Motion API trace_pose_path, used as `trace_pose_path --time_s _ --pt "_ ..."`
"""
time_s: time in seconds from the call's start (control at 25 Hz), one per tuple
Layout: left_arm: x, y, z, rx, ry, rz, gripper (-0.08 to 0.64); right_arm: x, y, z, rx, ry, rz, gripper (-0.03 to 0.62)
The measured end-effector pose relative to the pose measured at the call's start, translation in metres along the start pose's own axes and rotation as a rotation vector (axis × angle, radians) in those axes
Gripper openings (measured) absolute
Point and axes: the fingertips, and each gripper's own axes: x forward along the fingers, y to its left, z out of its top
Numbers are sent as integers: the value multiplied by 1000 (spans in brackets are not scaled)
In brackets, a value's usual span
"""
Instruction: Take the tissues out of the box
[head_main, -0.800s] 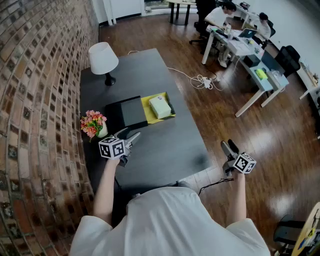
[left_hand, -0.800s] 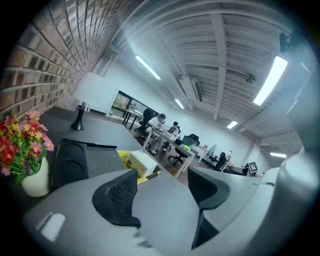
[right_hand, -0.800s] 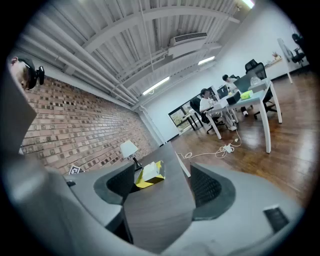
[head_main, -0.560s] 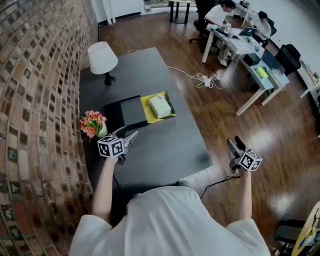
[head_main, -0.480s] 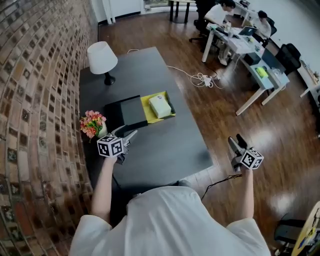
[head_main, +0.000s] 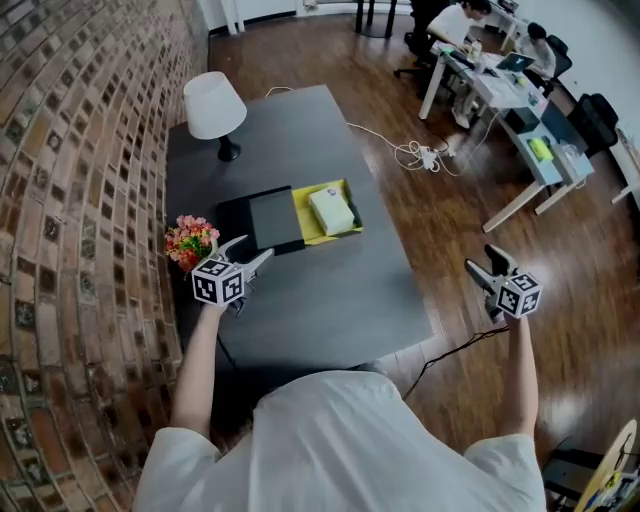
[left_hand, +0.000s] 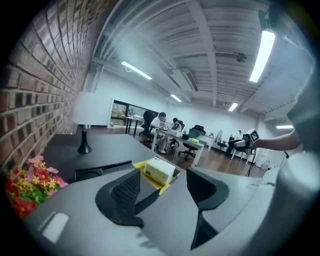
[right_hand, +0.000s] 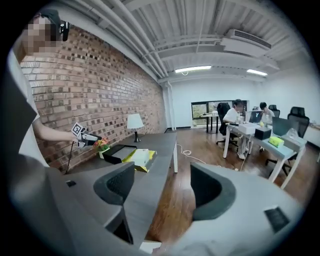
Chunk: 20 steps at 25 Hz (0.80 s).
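The left arm (head_main: 196, 365) and right arm (head_main: 521, 375) stretch forward, well apart. The left gripper (head_main: 254, 251) and right gripper (head_main: 482, 261) both have fingers (left_hand: 127, 187) spread, gripping nothing.

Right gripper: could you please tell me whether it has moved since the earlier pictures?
Yes. In the head view the right gripper has drifted outward to the person's right, farther from the right edge of the dark table.
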Motion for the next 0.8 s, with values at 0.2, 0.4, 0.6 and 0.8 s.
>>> trace_pose_path --time_s 0.2,0.4,0.6,0.8 --pt "1 20 11 8 -32 32 296 46 12 25 -135 70 78 348" --pt "-3 42 23 -1 -54 68 299 108 34 40 -277 164 183 355" --pt "-7 56 31 11 -52 101 299 157 45 58 -389 237 267 376" --pt "-8 67 35 37 -43 120 301 195 62 76 -485 304 347 376"
